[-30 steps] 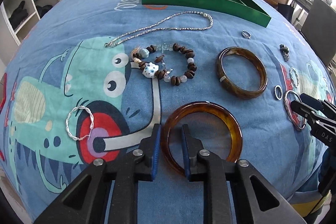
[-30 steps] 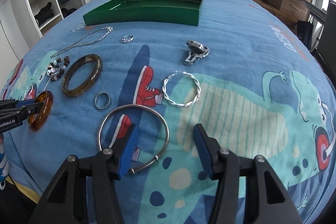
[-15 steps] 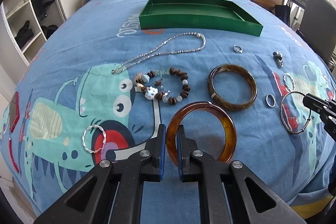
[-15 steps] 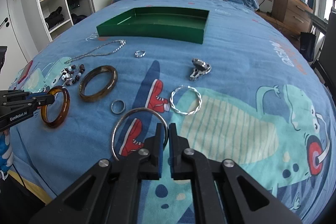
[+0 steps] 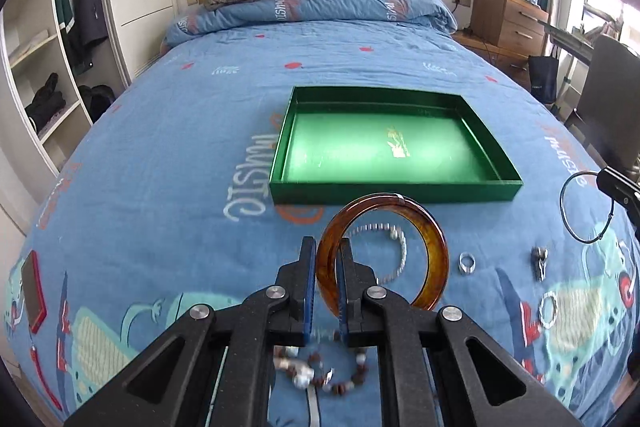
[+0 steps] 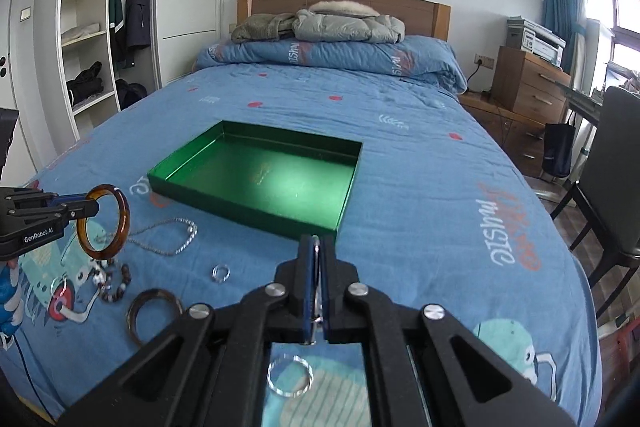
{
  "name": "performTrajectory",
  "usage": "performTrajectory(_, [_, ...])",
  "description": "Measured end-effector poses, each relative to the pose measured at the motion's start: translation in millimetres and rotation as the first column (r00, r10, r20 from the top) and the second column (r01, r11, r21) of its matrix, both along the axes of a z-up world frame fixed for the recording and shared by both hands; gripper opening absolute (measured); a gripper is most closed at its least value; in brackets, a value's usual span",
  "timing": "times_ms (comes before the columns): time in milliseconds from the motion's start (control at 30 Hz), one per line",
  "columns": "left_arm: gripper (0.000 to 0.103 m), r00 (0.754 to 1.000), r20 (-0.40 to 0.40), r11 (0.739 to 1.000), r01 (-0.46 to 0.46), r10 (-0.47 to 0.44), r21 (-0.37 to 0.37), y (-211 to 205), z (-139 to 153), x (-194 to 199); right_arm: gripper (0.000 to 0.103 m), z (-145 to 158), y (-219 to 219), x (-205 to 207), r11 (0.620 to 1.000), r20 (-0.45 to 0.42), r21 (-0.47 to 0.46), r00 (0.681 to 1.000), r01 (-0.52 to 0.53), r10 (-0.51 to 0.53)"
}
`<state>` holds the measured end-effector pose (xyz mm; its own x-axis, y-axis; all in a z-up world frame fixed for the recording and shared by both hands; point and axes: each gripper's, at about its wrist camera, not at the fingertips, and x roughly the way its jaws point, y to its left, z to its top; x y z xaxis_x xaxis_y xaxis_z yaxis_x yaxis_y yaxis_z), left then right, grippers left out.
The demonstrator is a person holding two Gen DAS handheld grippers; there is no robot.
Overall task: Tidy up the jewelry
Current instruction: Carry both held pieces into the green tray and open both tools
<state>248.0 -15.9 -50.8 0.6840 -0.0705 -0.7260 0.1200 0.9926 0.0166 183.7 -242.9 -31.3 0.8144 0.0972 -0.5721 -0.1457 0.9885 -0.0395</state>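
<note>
My left gripper (image 5: 325,247) is shut on an amber bangle (image 5: 434,251) and holds it above the blue bedspread, short of the empty green tray (image 5: 372,143). The bangle also shows in the right wrist view (image 6: 120,223). My right gripper (image 6: 315,247) is shut on a thin silver hoop bangle, seen edge-on between its fingers; the hoop shows in the left wrist view (image 5: 567,223). The tray (image 6: 248,207) lies just ahead of the right gripper.
On the bedspread lie a silver chain necklace (image 6: 180,247), a beaded bracelet (image 6: 116,285), a dark brown bangle (image 6: 138,303), a small ring (image 6: 220,273), a twisted silver ring (image 6: 290,375) and a metal charm (image 5: 539,261). A chair (image 6: 616,163) stands at right.
Both grippers closed on their bangles, lifted them off the bedspread and moved forward toward the green tray.
</note>
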Motion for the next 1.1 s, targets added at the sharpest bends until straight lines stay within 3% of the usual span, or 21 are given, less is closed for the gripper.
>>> performTrajectory(100, [0.009, 1.0, 0.0, 1.0, -0.028, 0.028, -0.009, -8, 1, 46, 0.003, 4, 14, 46, 0.999, 0.003, 0.025, 1.0, -0.022, 0.022])
performTrajectory(233, [0.009, 0.996, -0.062, 0.997, -0.066, 0.063, -0.048, -14, -16, 104, 0.003, -2, 35, 107, 0.988, -0.021, 0.141, 0.998, -0.061, 0.065])
performTrajectory(333, [0.01, 0.99, -0.111, 0.995, -0.088, 0.084, -0.036, -19, -37, 135, 0.003, -25, 40, 147, 0.972, -0.086, 0.227, 0.994, -0.052, 0.074])
performTrajectory(500, [0.01, 0.976, -0.184, 0.993, -0.119, 0.116, -0.007, -17, -75, 163, 0.003, -77, 14, 185, 0.957, -0.223, 0.278, 0.975, 0.081, -0.018])
performTrajectory(633, [0.01, 0.98, -0.161, 0.993, -0.118, 0.117, 0.002, -19, -76, 166, 0.004, -102, 1, 194, 0.966, -0.297, 0.212, 0.952, 0.148, -0.08])
performTrajectory(767, [0.014, 0.985, -0.14, 0.995, -0.097, 0.099, 0.021, -20, -70, 165, 0.011, -98, 3, 192, 0.977, -0.294, 0.165, 0.952, 0.137, -0.084])
performTrajectory(867, [0.033, 0.991, -0.107, 0.996, -0.087, 0.085, -0.012, -14, -51, 158, 0.026, -80, 1, 181, 0.98, -0.26, 0.152, 0.962, 0.129, -0.086])
performTrajectory(1000, [0.033, 0.997, -0.021, 0.996, -0.077, 0.076, -0.046, 0, -11, 128, 0.026, -43, -1, 149, 0.982, -0.191, 0.165, 0.979, 0.097, -0.065])
performTrajectory(1100, [0.033, 0.994, 0.068, 0.996, -0.081, 0.083, -0.027, 17, 25, 92, 0.026, -9, -4, 110, 0.979, -0.109, 0.192, 0.993, 0.063, -0.042])
